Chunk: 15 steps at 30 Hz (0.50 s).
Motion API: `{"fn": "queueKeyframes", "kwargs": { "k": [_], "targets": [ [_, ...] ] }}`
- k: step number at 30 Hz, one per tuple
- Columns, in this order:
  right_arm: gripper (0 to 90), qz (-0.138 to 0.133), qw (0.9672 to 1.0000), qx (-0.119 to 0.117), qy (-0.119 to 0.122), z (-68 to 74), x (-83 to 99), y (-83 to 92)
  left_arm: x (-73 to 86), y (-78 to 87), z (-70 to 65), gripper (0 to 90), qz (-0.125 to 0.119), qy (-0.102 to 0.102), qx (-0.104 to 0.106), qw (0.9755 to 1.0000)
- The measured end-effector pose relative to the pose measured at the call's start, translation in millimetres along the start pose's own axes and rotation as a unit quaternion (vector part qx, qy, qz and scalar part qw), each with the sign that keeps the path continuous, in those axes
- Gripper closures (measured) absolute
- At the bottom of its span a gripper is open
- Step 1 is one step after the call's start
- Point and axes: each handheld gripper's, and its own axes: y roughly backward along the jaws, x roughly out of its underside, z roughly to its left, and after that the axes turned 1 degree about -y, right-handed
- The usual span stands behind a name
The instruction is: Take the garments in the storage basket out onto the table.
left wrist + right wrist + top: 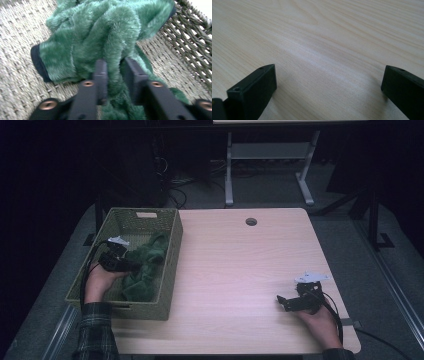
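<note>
Inside, basket wall (190, 37) hems the tongs-pinched green fleece (105, 37).

The fleece cloth (105, 32) is deep green with a dark, perhaps navy, edge; the woven basket (172, 265) is olive-tan; the table (240, 270) is pale wood grain.

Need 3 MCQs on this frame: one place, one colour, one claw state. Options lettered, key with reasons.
1. Where does the fleece garment lie?
A. in the woven basket
B. on the bare table
C. on the floor

2. What colour is the garment?
A. red
B. green
C. white

3. How does the left claw stand?
A. wide open over wood
B. shut on a fold of the garment
C. shut on the basket rim

Key: 1 A, basket weave surrounds it in the left gripper view. 2 B, plainly green pile. 3 B, a fold sits pinched between its jaws; the right claw gapes over the table.
</note>
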Motion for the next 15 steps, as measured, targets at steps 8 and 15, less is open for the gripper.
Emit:
{"fn": "queueKeyframes", "kwargs": {
  "k": [8, 15],
  "targets": [
    [0.0, 0.0, 1.0, 0.0, 0.0, 0.0, 0.0, 0.0, -5.5, 11.9, -2.8, 85.1, -0.029, 0.013, 0.02, 0.9993],
    [0.0, 0.0, 1.0, 0.0, 0.0, 0.0, 0.0, 0.0, -14.1, 29.1, -10.9, 86.1, -0.08, 0.018, 0.047, 0.9955]
  ]
}}
